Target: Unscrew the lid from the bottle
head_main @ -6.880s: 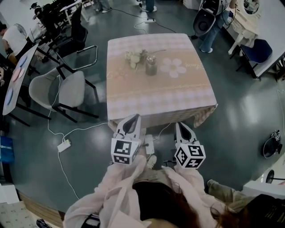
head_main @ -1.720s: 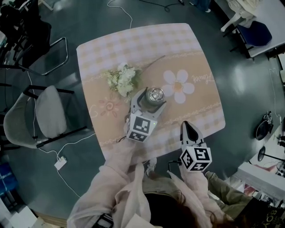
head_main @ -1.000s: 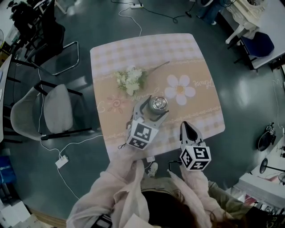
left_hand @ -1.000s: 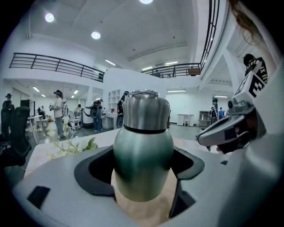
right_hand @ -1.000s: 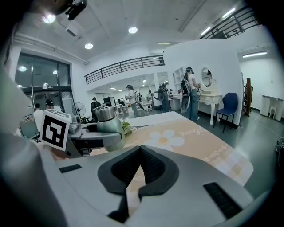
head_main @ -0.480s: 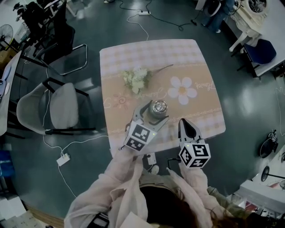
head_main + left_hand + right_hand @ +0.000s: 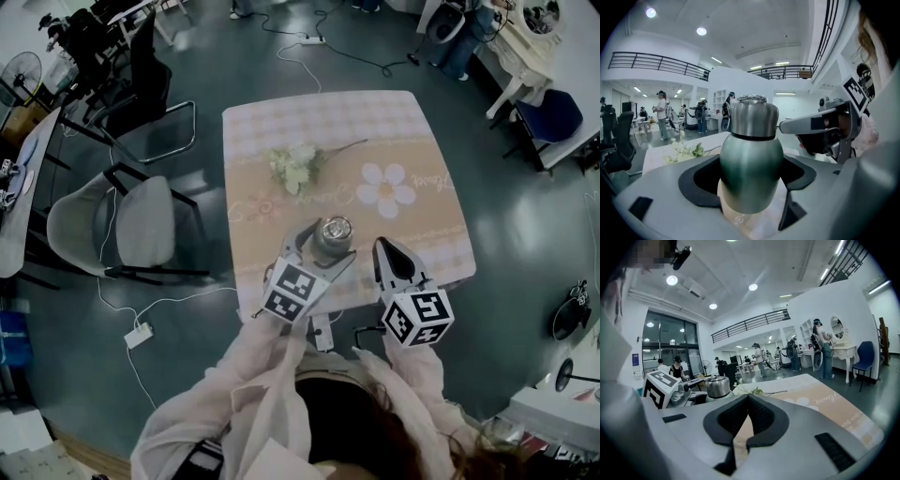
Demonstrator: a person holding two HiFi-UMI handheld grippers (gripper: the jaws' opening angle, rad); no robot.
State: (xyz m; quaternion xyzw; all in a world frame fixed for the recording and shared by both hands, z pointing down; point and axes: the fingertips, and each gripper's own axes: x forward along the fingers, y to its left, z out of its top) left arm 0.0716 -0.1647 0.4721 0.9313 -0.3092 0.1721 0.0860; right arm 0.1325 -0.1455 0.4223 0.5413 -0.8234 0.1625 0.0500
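The left gripper (image 7: 750, 168) has its jaws clamped on the bottle (image 7: 751, 164). The dark pads press the rounded steel body on both sides, and the lid (image 7: 753, 117) stands clear above them, upright. The right gripper (image 7: 747, 399) is closed with its tips meeting and nothing between them (only a sliver of tablecloth shows through the gap behind the tips).

The left gripper view alone shows the right gripper's closed tips pointing level at the lid, just to the right of it and not touching. The right gripper view shows the lid to the left of its own jaws, with the left gripper's marker cube beside it. The head view shows both grippers side by side over the near edge of the table (image 7: 422, 169). Whether the bottle's base rests on the cloth, no view settles.

Beyond the left jaws a sprig of white flowers (image 7: 295, 167) lies on the pink checked cloth, and a printed daisy (image 7: 387, 186) lies beyond the right jaws. Around the table there is a dark grey floor, a grey chair (image 7: 141, 220) and a power strip (image 7: 138, 335) on its cable. The gripper views show a tall white hall with a railed balcony and people standing far off.
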